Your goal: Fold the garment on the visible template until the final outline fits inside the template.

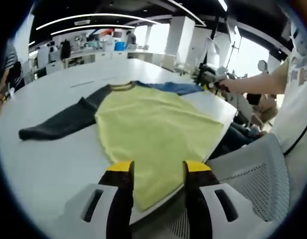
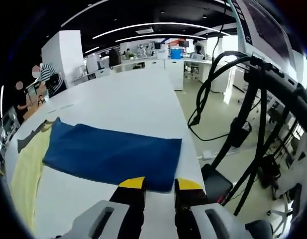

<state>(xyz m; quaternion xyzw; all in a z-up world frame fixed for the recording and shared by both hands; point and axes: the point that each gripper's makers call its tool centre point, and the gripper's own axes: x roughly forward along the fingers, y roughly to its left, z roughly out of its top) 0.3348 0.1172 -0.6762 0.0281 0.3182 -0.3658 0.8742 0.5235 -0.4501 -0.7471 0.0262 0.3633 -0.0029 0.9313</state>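
Both tongs [image 1: 158, 167] [image 2: 159, 184] parted, seemingly off garment [image 1: 153, 129].

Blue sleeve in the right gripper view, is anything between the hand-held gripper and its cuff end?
Nothing visible. The right hand-held gripper sits open just short of the blue sleeve, whose end lies flat on the bare white table near the table edge.

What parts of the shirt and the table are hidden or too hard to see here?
- Template: in the left gripper view, the yellow shirt body covers the table; no outline can be made out.
- Blue sleeve: in the right gripper view, its near edge sits behind the right gripper.
- Shirt hem: in the left gripper view, it hangs over the table edge behind the left gripper.
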